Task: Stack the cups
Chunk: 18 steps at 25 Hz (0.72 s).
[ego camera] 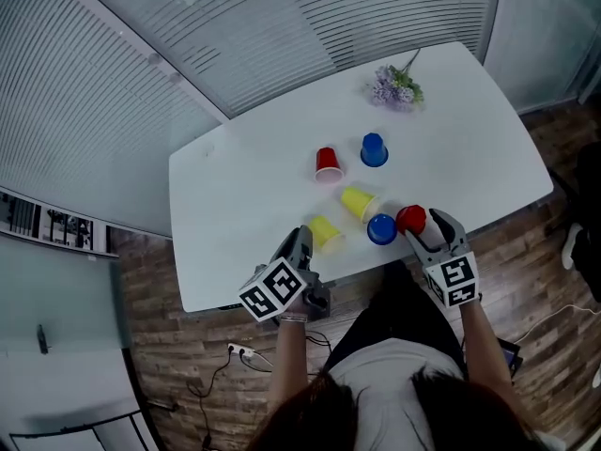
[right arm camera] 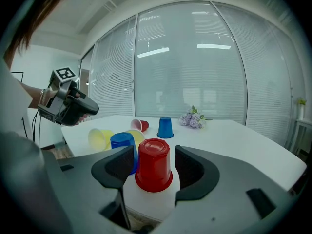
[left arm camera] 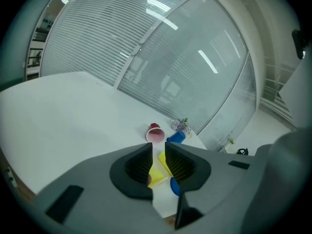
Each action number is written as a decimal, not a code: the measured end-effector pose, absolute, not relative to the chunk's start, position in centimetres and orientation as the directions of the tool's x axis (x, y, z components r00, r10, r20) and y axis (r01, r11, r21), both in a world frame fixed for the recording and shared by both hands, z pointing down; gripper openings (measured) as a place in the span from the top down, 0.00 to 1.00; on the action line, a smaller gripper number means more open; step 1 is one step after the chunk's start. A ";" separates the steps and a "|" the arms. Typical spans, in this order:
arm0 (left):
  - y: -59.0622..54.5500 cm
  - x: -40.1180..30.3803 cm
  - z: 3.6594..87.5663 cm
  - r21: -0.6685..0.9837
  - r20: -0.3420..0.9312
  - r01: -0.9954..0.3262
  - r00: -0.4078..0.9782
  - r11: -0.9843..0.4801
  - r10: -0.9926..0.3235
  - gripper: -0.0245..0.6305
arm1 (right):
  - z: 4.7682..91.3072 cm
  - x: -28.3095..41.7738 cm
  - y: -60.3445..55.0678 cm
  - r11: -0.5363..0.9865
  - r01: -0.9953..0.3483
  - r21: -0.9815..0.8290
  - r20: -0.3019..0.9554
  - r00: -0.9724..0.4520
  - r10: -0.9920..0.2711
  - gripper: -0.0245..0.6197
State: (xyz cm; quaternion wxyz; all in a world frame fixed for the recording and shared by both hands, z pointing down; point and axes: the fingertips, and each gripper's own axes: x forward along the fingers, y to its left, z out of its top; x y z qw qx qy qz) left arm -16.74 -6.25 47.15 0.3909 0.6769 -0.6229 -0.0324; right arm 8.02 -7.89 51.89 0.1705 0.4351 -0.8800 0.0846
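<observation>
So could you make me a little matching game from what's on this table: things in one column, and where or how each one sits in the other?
Things:
1. near red cup
2. far red cup
3. far blue cup
4. flowers

Place or state:
A. lying on its side
B. at the far edge of the table
C. upside down between the jaws of the right gripper
D. upside down, standing free

Pairs: 1-C, 2-A, 3-D, 4-B
</observation>
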 end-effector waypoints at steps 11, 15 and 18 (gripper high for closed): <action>-7.2 -16.2 51.0 0.649 0.581 -0.748 0.374 0.136 -0.723 0.67 | 47.5 10.0 -8.2 0.562 -0.827 -0.031 0.298 -0.544 -0.784 0.54; -7.6 -16.0 52.6 0.692 0.613 -0.699 0.436 0.182 -0.659 0.63 | 46.0 11.0 -8.9 0.545 -0.838 -0.016 0.270 -0.528 -0.805 0.54; -7.9 -15.5 53.7 0.707 0.636 -0.677 0.482 0.205 -0.603 0.58 | 45.4 11.7 -9.3 0.528 -0.849 -0.015 0.257 -0.514 -0.819 0.54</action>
